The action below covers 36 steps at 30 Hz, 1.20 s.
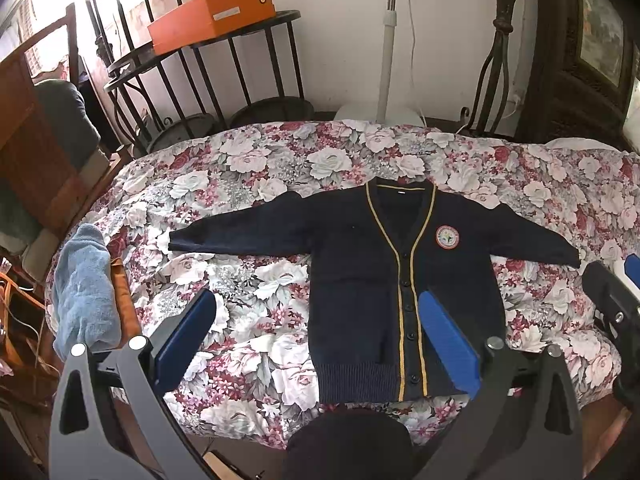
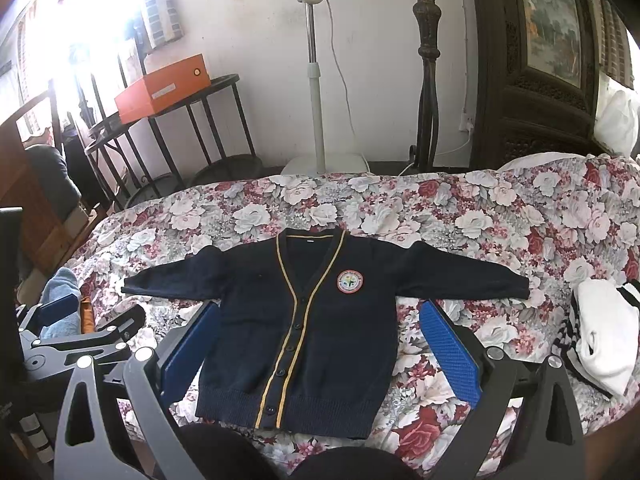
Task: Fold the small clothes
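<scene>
A small navy cardigan [image 1: 360,280] with yellow trim and a round red badge lies flat, face up and buttoned, on the floral bedspread [image 1: 248,168], both sleeves spread out sideways. My left gripper [image 1: 320,300] hovers above its lower left part, open, with nothing between the blue pads. In the right wrist view the same cardigan [image 2: 256,328] sits centred. My right gripper [image 2: 320,312] hangs open over the hem area, its pads straddling the body of the garment without touching it. The left gripper [image 2: 86,314] shows at that view's left edge.
A light blue towel [image 1: 82,300] lies at the bed's left edge. A white and black striped garment [image 2: 604,332] lies at the right. Behind the bed stand a black metal rack with an orange box [image 1: 212,16], a fan pole [image 2: 316,96] and a dark carved cabinet [image 2: 540,92].
</scene>
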Each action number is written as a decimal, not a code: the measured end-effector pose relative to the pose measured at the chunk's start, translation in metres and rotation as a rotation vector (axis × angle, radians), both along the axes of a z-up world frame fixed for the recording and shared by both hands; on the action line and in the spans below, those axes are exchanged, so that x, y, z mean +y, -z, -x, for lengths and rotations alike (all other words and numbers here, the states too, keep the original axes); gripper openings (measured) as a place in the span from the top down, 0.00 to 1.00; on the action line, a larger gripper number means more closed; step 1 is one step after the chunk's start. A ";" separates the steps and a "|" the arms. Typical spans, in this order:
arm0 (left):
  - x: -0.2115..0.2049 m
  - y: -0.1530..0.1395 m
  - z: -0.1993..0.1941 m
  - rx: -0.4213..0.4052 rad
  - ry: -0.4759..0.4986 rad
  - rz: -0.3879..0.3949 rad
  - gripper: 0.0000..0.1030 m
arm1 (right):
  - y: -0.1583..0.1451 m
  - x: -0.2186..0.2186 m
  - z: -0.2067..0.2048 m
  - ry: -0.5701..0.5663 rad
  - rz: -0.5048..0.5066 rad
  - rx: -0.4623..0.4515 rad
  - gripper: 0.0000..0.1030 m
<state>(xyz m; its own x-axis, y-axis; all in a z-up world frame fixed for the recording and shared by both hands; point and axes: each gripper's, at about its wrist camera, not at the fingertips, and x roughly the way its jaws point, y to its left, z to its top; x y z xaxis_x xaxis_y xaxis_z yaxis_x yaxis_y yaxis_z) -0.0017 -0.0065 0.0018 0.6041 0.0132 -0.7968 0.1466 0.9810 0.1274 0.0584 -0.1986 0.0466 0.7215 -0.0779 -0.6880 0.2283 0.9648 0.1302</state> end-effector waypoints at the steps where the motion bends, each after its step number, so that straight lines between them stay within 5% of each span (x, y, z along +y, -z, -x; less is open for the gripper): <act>1: 0.000 0.001 0.000 0.001 0.000 0.001 0.04 | 0.000 0.000 0.000 -0.001 -0.001 0.000 0.03; 36: 0.000 0.002 0.000 0.009 0.002 -0.001 0.04 | 0.003 -0.001 -0.001 -0.001 -0.010 0.003 0.03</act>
